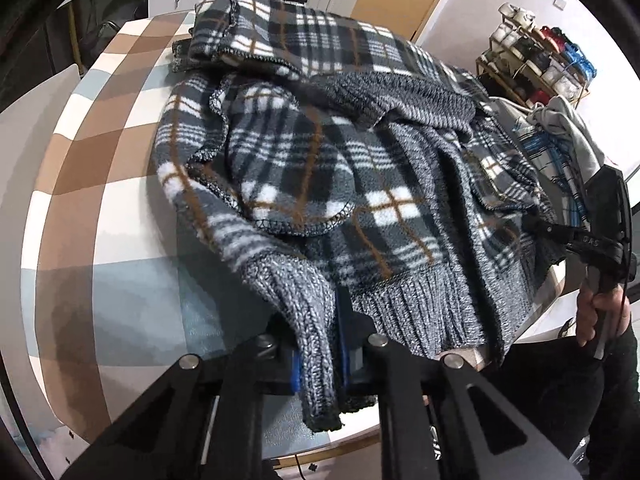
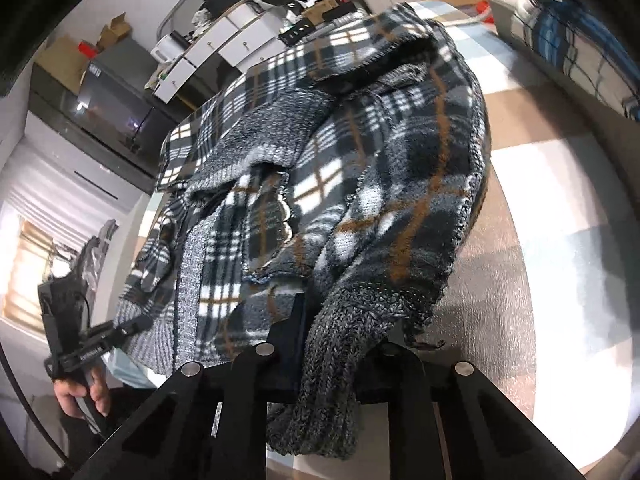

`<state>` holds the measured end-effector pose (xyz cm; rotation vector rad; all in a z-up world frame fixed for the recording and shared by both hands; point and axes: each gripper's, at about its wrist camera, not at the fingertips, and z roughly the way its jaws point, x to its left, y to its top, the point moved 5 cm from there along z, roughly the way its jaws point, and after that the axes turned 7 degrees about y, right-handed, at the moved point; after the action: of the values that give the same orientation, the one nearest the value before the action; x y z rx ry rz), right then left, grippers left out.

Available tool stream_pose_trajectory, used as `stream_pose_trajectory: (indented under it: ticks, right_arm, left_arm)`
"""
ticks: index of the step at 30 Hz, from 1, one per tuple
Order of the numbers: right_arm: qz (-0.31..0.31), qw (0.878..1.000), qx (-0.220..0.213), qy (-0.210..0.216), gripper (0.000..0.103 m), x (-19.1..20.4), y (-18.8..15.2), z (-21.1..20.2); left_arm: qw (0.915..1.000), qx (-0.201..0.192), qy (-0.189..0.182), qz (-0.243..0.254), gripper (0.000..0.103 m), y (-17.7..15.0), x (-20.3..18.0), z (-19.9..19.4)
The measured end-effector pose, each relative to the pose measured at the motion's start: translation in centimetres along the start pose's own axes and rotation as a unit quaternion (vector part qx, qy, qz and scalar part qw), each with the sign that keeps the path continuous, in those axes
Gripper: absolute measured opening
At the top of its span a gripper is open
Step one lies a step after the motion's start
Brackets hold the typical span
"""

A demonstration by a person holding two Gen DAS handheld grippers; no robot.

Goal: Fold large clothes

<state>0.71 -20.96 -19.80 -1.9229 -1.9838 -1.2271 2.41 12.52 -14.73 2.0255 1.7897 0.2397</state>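
Checked cloth in brown, white and pale blue squares covers the table (image 1: 80, 184), which carries a large plaid fleece jacket (image 1: 320, 168) with grey knitted cuffs and hem. White drawers (image 2: 240, 44) and a dark cabinet (image 2: 112, 108) stand beyond the far edge; a shoe rack (image 1: 536, 64) stands past the far right corner. A pile of other clothes (image 1: 560, 148) lies at the right side of the table, just beside the jacket.

Jacket position: spread in a rumpled heap across the middle of the table, collar toward the far edge, knitted hem toward the near edge.

Left gripper (image 1: 320, 344): jaws nearly closed, clamped on a grey knitted cuff (image 1: 312, 352) at the near edge of the table. The cuff passes between the blue-padded fingers (image 1: 346, 344) and hangs down past them toward the camera. The sleeve runs up from the gripper into the heap.

Right gripper (image 2: 332, 340): jaws nearly closed, clamped on the other dark grey knitted cuff (image 2: 332, 380), which drapes over the fingers and hangs below them. The plaid sleeve rises directly from this grip into the bulk of the jacket.

Each gripper is held by a bare hand (image 1: 596, 312), visible in the other camera, near the jacket's hem.
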Motion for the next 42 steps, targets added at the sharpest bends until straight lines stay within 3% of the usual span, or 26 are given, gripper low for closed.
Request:
stream_pose_trajectory:
  ticks: [9, 12, 16, 19, 22, 24, 26, 28, 33, 38, 42]
  right_arm:
    - [-0.004, 1.0, 0.004, -0.004, 0.019, -0.1, -0.1, 0.0]
    - [0.0, 1.0, 0.005, -0.004, 0.02, 0.0, -0.1, 0.2]
    - [0.004, 1.0, 0.005, -0.001, 0.02, -0.2, -0.1, 0.2]
    - [0.006, 1.0, 0.005, 0.002, 0.02, -0.3, -0.1, 0.1]
    - [0.011, 1.0, 0.003, 0.012, 0.018, -0.5, -0.1, -0.1]
    - [0.012, 1.0, 0.0, 0.019, 0.016, -0.5, -0.1, -0.3]
    - [0.008, 1.0, -0.003, 0.024, 0.015, -0.5, -0.1, -0.7]
    - [0.006, 1.0, -0.006, 0.026, 0.014, -0.4, -0.1, -0.9]
    - [0.016, 0.999, -0.022, 0.047, 0.013, -0.5, -0.1, -1.9]
    - [0.014, 0.999, -0.01, 0.051, 0.012, 0.2, -1.0, -3.0]
    - [0.016, 0.998, -0.004, 0.064, 0.012, 1.0, -1.5, -3.8]
  left_arm:
    - [0.9997, 0.018, -0.002, -0.015, 0.012, -0.2, 0.2, 0.6]
    - [0.9996, 0.021, -0.009, -0.019, 0.022, -0.1, 0.2, 0.8]
    - [0.9987, 0.02, -0.045, -0.017, 0.053, 0.2, -0.7, 0.9]
    - [0.9991, 0.013, -0.038, -0.013, 0.054, 0.4, -1.1, 1.0]
    - [0.9981, 0.01, -0.053, -0.029, 0.053, 0.8, -0.8, 1.2]
    - [0.9972, 0.009, -0.06, -0.045, 0.047, 1.0, -0.2, 1.2]
    - [0.9971, 0.01, -0.052, -0.056, 0.022, 1.0, 0.6, 1.3]
    - [0.996, 0.016, -0.05, -0.072, 0.008, 0.9, 1.5, 1.5]
    - [0.993, 0.02, -0.07, -0.094, 0.006, 0.4, 2.6, 0.9]
    - [0.9948, 0.02, -0.061, -0.079, 0.005, -0.8, 2.9, -0.5]
    - [0.994, 0.022, -0.075, -0.077, 0.005, -1.8, 2.9, -1.6]
